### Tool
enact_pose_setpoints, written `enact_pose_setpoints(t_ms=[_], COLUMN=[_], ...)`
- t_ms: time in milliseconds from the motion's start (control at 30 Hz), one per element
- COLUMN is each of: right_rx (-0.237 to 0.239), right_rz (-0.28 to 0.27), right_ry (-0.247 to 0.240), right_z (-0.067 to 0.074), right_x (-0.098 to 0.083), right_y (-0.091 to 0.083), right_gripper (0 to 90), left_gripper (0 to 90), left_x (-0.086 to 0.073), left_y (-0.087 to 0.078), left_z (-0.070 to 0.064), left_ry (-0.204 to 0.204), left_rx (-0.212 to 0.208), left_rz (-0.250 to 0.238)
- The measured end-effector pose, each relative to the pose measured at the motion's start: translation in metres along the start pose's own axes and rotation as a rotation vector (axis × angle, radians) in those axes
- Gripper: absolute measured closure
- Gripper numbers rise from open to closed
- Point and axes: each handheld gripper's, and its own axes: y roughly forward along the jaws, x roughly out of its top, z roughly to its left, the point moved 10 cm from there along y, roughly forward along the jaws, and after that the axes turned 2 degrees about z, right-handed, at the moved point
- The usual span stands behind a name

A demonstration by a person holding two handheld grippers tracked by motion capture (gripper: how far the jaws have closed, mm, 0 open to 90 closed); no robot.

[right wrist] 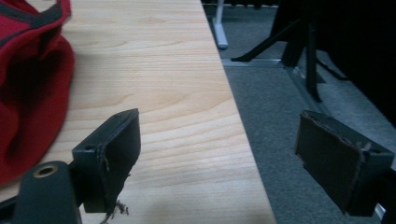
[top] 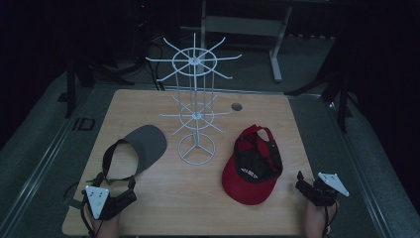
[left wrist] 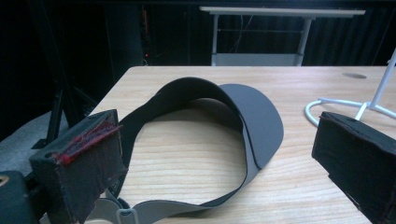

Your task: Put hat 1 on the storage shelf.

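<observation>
A grey visor [top: 146, 144] with a black strap lies on the left of the wooden table [top: 173, 198]. My left gripper [top: 130, 191] rests at the near left corner, just short of the strap. Seen from the left gripper, the visor [left wrist: 257, 116] lies ahead of the left gripper [left wrist: 217, 140], whose jaws stand wide apart and touch nothing. A red cap [top: 250, 171] lies upside down on the right. My right gripper [top: 307, 184] sits at the near right corner, to the right of it. In its own view the right gripper [right wrist: 224, 140] is open over the table's edge, with the cap [right wrist: 32, 93] at left.
A white wire rack [top: 196, 116] with two tiers of hooks stands mid-table on a round base [left wrist: 336, 105]. A round cable hole [top: 236, 106] is behind it. Grey floor [right wrist: 280, 116] and black stand legs [right wrist: 310, 56] lie right of the table; a white-legged desk [top: 247, 25] stands beyond.
</observation>
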Motion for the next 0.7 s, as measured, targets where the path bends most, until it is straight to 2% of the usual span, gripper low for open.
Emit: enact_pose_setpoints(t_ms=[67, 133, 167, 200, 300, 400, 500, 533, 633, 667, 700], right_rx=[0.008, 0.023, 0.036, 0.036, 0.046, 0.061, 0.070, 0.067, 0.083, 0.094, 0.109], right_rz=[-0.002, 0.006, 0.018, 0.018, 0.019, 0.026, 0.034, 0.033, 0.035, 0.042, 0.048], right_ry=[0.002, -0.004, 0.012, 0.012, 0.005, 0.010, 0.015, 0.008, 0.003, 0.002, -0.001], right_z=[0.001, 0.002, 0.003, 0.003, 0.005, 0.005, 0.004, 0.004, 0.007, 0.009, 0.012], right_x=[0.000, 0.000, -0.001, -0.001, 0.000, 0.001, 0.003, 0.006, 0.010, 0.011, 0.013], right_y=[0.000, 0.000, 0.000, 0.000, 0.000, 0.000, 0.000, -0.001, -0.002, -0.002, -0.002], right_gripper=[14.1, 14.0, 14.0, 14.0, 14.0, 14.0, 14.0, 14.1, 14.0, 13.8, 13.7], left_gripper=[2.2, 5.9, 5.9, 5.9, 5.9, 5.4, 5.2, 5.2, 5.2, 5.2, 5.2], left_x=[0.003, 0.005, 0.006, 0.006, 0.003, 0.005, 0.004, 0.002, 0.001, 0.001, 0.001], left_y=[0.001, 0.000, 0.000, 0.000, 0.001, -0.001, 0.000, 0.001, 0.001, 0.001, 0.001], left_z=[0.003, 0.003, 0.003, 0.003, -0.001, -0.009, -0.011, -0.014, -0.017, -0.021, -0.022], left_ry=[-0.010, -0.047, -0.066, -0.075, -0.069, -0.108, -0.108, -0.128, -0.134, -0.129, -0.111], left_rx=[0.050, 0.026, 0.014, 0.007, -0.021, -0.076, -0.082, -0.105, -0.125, -0.141, -0.136], left_rz=[-0.010, -0.029, -0.032, -0.035, -0.003, -0.011, 0.003, 0.025, 0.034, 0.035, 0.033])
